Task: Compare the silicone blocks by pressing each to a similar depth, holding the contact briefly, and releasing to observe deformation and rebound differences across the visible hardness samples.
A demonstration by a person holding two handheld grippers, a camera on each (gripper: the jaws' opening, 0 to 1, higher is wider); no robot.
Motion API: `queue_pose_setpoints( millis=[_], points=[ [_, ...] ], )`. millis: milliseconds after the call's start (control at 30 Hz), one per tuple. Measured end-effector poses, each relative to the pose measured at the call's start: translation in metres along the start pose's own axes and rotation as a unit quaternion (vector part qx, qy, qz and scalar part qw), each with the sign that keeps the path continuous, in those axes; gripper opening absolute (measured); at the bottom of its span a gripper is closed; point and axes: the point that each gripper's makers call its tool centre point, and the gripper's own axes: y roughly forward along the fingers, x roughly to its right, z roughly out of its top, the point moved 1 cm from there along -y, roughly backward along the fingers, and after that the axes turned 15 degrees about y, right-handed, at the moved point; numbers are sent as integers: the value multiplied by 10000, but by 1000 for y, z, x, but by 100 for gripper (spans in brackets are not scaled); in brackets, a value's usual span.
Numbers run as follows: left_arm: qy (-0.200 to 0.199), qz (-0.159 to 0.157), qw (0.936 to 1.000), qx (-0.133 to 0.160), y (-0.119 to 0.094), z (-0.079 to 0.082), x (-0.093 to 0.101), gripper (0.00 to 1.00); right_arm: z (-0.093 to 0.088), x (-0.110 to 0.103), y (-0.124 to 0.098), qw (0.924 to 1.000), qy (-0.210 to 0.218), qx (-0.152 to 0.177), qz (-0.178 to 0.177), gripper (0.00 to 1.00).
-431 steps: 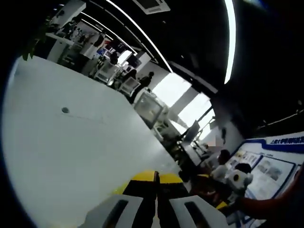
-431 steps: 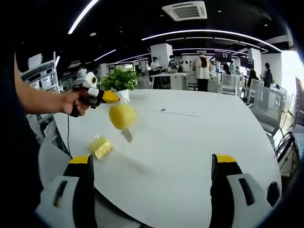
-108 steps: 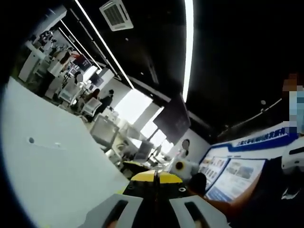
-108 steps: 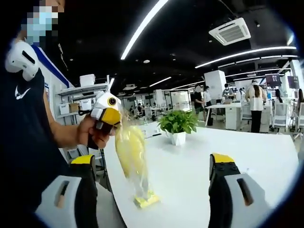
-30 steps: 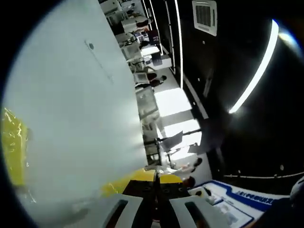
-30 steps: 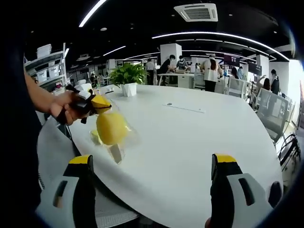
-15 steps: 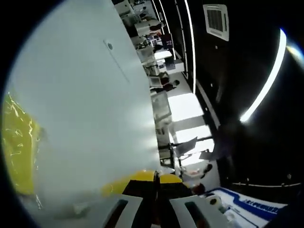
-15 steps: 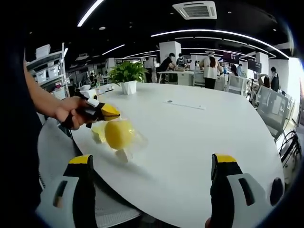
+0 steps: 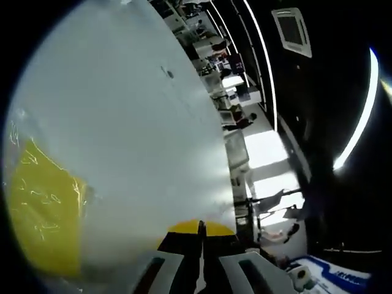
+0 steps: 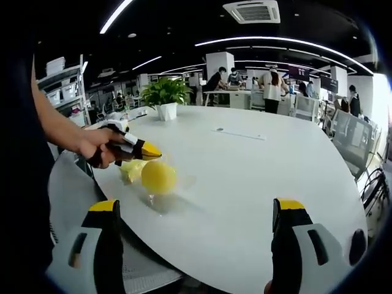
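A bare hand (image 10: 98, 147) grips the yellow-tipped left gripper (image 10: 150, 154), jaws pressed together; the grey, yellow-tipped right gripper (image 10: 196, 211) has its jaws spread wide.

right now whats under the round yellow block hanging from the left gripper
In the right gripper view, the round yellow block hangs in a clear bag from the left gripper, low over the white table. Its shadow lies beneath. A paler yellow block sits beside it, partly covered.

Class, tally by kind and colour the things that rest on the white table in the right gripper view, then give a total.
Deep yellow silicone block: 1
Pale yellow silicone block: 1
Potted plant: 1
Total: 3
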Motion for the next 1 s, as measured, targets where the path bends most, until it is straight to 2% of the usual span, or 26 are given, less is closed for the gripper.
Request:
queue_pose_setpoints(
  millis=[67,167,267,333,500,567,833,900,1000],
  points=[
    [-63,257,9996,36,1,-2,-10,0,-1,0,0,10000,5,-11,6,96],
    [-179,366,9992,4,2,-6,-20,0,-2,1,0,10000,11,-42,-6,96],
    [-120,478,9988,-20,2,-8,-23,0,-1,0,0,10000,24,-41,2,96],
    [80,663,9978,-31,3,-11,-29,0,-3,1,0,10000,30,-55,5,96],
    [179,692,9973,-164,9,-20,-27,0,-5,-1,2,9999,79,-83,37,96],
    [448,877,9948,-254,9,-24,-36,0,-5,-2,3,9999,80,-80,62,96],
    [521,1332,9891,-339,7,-26,-52,1,-5,-3,2,9999,103,-73,80,96],
    [790,1422,9860,-379,6,-26,-56,1,-5,-3,1,9999,115,-74,65,96],
    [929,1456,9839,-451,7,-25,-56,2,-5,-2,1,9999,126,-82,57,96]
  ],
)
